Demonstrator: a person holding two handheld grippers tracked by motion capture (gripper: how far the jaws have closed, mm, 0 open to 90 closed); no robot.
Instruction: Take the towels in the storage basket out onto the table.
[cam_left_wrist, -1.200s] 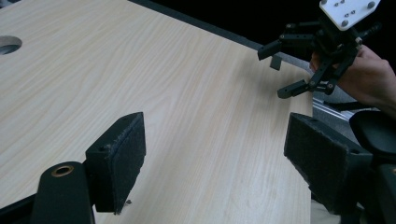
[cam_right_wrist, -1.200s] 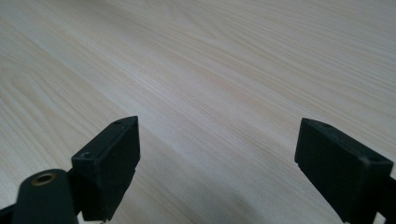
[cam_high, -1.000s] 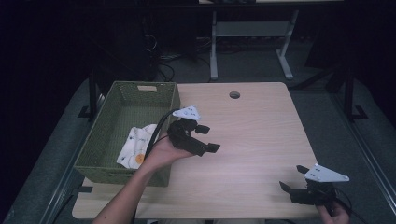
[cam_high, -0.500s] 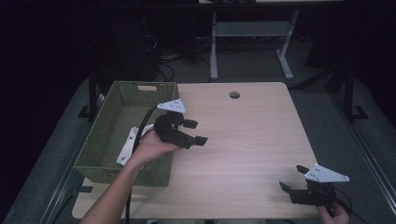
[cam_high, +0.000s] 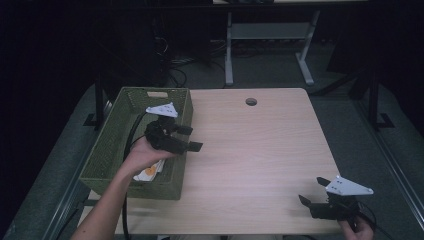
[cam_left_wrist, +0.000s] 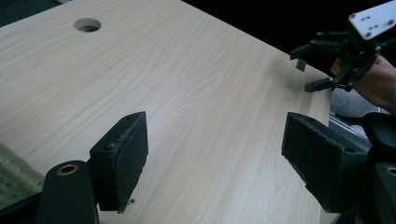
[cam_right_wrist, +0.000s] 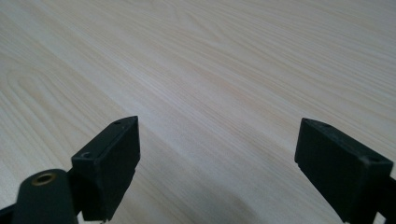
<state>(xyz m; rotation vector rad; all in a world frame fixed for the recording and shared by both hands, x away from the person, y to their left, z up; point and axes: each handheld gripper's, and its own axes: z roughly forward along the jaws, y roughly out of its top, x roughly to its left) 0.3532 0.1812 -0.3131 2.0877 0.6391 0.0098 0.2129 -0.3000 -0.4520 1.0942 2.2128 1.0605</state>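
My left gripper (cam_high: 192, 138) is held in a hand above the right wall of a green woven basket (cam_high: 112, 145), its jaws open and empty, pointing right over the table. In the left gripper view the left gripper (cam_left_wrist: 215, 128) stands wide open above bare wood. My right gripper (cam_high: 312, 191) rests low at the table's front right corner, open with nothing in it. The right gripper view has the right gripper (cam_right_wrist: 219, 126) spread wide over plain tabletop. A white and orange item (cam_high: 148, 172) lies in the basket, partly hidden by the forearm.
The light wooden table (cam_high: 260, 145) has a round cable hole (cam_high: 251, 101) near its far edge. The basket takes up the table's left side. Beyond the table stand a metal desk frame (cam_high: 270, 40) and cables on a dark floor.
The left hand has carried its open gripper leftward and a little back, from over the table to over the basket's right wall. The right gripper has stayed put.
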